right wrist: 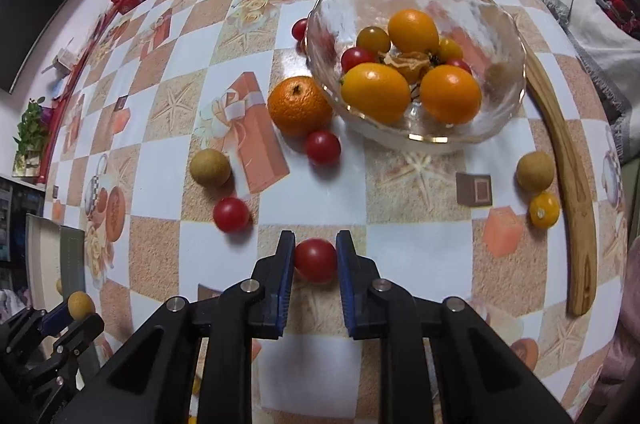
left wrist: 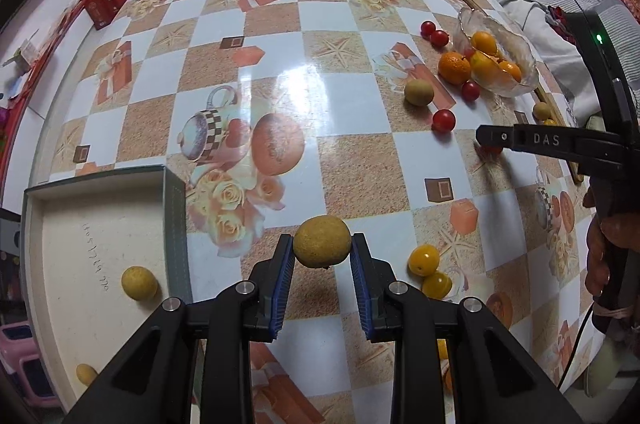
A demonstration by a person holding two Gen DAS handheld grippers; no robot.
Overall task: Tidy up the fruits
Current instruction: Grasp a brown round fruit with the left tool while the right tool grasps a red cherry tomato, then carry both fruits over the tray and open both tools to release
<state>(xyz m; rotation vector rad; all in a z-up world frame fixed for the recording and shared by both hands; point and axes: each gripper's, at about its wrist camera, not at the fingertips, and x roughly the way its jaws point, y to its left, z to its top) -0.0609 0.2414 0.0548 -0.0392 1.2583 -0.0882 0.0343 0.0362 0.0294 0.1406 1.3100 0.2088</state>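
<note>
**Mia:** What is the left gripper doing?

**Ben:** It is squeezing a brown round fruit between its blue pads. The fruit looks lifted off the table. I think it is on its way to the box.

**Mia:** Where is the box?

**Ben:** Just to the left of that gripper. One brown fruit is in it, and another one peeks out near the bottom edge.

**Mia:** And the right gripper?

**Ben:** It has a red tomato between its fingers, touching both sides. The tomato seems to sit on the table. I cannot tell how hard it is squeezed.

**Mia:** Where should it go?

**Ben:** I guess the glass bowl, straight ahead and farther off. It already holds orange fruits and little tomatoes. The gripper must lift up and go over the rim.

**Mia:** What else is left?

**Ben:** More tomatoes, two brown fruits and a big orange beside the bowl.
</note>
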